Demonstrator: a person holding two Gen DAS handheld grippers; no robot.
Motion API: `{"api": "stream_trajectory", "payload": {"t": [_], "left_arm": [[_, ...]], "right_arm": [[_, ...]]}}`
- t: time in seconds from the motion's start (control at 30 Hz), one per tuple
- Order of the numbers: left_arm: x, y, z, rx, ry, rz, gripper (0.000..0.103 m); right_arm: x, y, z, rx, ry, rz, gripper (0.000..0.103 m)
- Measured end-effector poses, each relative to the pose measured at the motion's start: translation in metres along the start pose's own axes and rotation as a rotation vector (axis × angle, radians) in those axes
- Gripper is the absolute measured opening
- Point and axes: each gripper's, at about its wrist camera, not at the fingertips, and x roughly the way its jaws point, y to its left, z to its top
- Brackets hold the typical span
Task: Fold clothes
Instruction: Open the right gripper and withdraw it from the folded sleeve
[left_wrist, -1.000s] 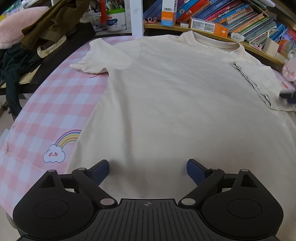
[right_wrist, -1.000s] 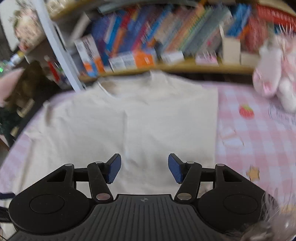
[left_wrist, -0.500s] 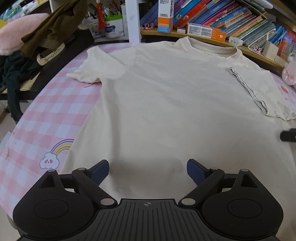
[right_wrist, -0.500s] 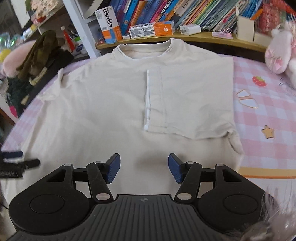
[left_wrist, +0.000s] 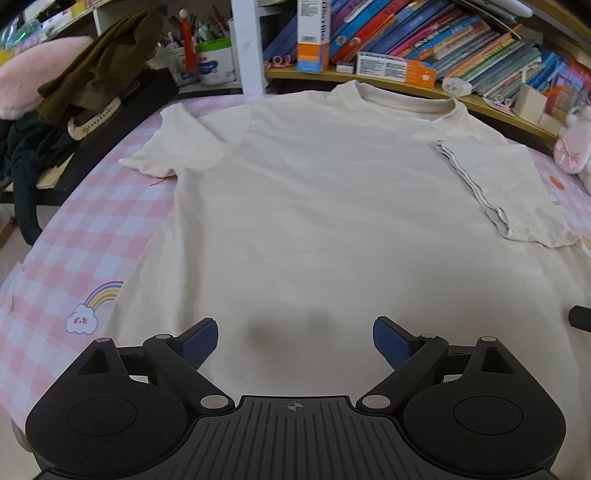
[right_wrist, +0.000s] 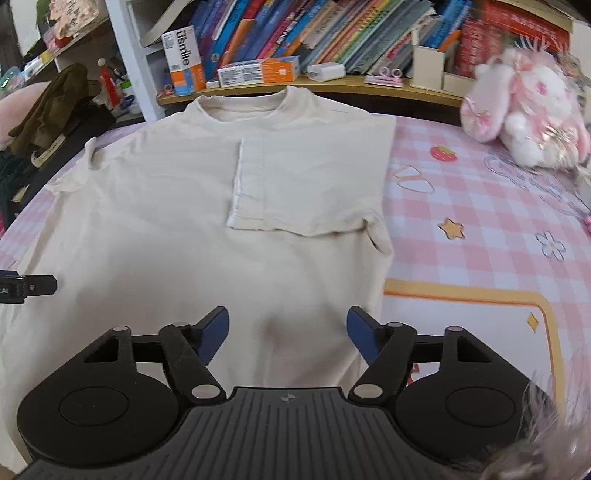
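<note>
- The cream T-shirt (left_wrist: 314, 206) lies flat and face down or up — the frames do not settle which — on the pink checked surface (left_wrist: 92, 229), its collar (right_wrist: 251, 107) toward the bookshelf (right_wrist: 332, 81).
- One sleeve (right_wrist: 306, 184) is already folded in over the body; the other sleeve (left_wrist: 173, 144) lies spread out to the side.
- The fabric looks thin, light and limp: it should drape and slide easily on the cloth below, and a pinch at one spot will likely drag wrinkles along.
- Good holds seem to be the doubled edges: the hem near the tools, the shoulder seam, or the cuff of the spread sleeve.
- The left tool (left_wrist: 295, 339) hovers over the lower body of the shirt, jaws spread wide, nothing between them.
- The right tool (right_wrist: 288, 332) hovers near the shirt's side edge, jaws apart and empty; they have just been opening further.
- Compared with a second ago, both views sit farther back from the collar, so more of the lower shirt shows, and the right view is sharp rather than blurred.
</note>
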Motion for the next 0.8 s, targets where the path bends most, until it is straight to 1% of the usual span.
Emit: {"api": "stream_trajectory", "payload": {"t": [0.07,0.17,0.27,0.47,0.63,0.73,0.8], "left_arm": [[-0.002,-0.001,-0.001,0.006,-0.002,0.0,0.093],[-0.003,0.001,0.0,0.0,-0.007,-0.007,0.093],[0.0,0.004,0.006,0.0,-0.013,-0.034,0.093],[0.008,0.011,0.016,0.062,-0.03,-0.098,0.093],[0.015,0.038,0.031,0.093,-0.053,-0.146,0.093],[0.02,0.063,0.04,0.088,-0.072,-0.164,0.093],[0.024,0.08,0.045,0.078,-0.076,-0.175,0.093]], "right_arm": [[-0.001,-0.001,-0.003,0.007,-0.002,-0.015,0.073],[-0.002,-0.001,-0.005,0.018,-0.008,-0.047,0.08],[-0.003,0.001,-0.006,0.023,-0.006,-0.07,0.082],[-0.007,0.012,-0.007,0.04,-0.008,-0.131,0.084],[-0.006,0.036,-0.005,0.1,-0.02,-0.201,0.084],[-0.007,0.059,-0.005,0.143,-0.039,-0.229,0.084],[-0.005,0.077,-0.005,0.143,-0.048,-0.247,0.084]]}}
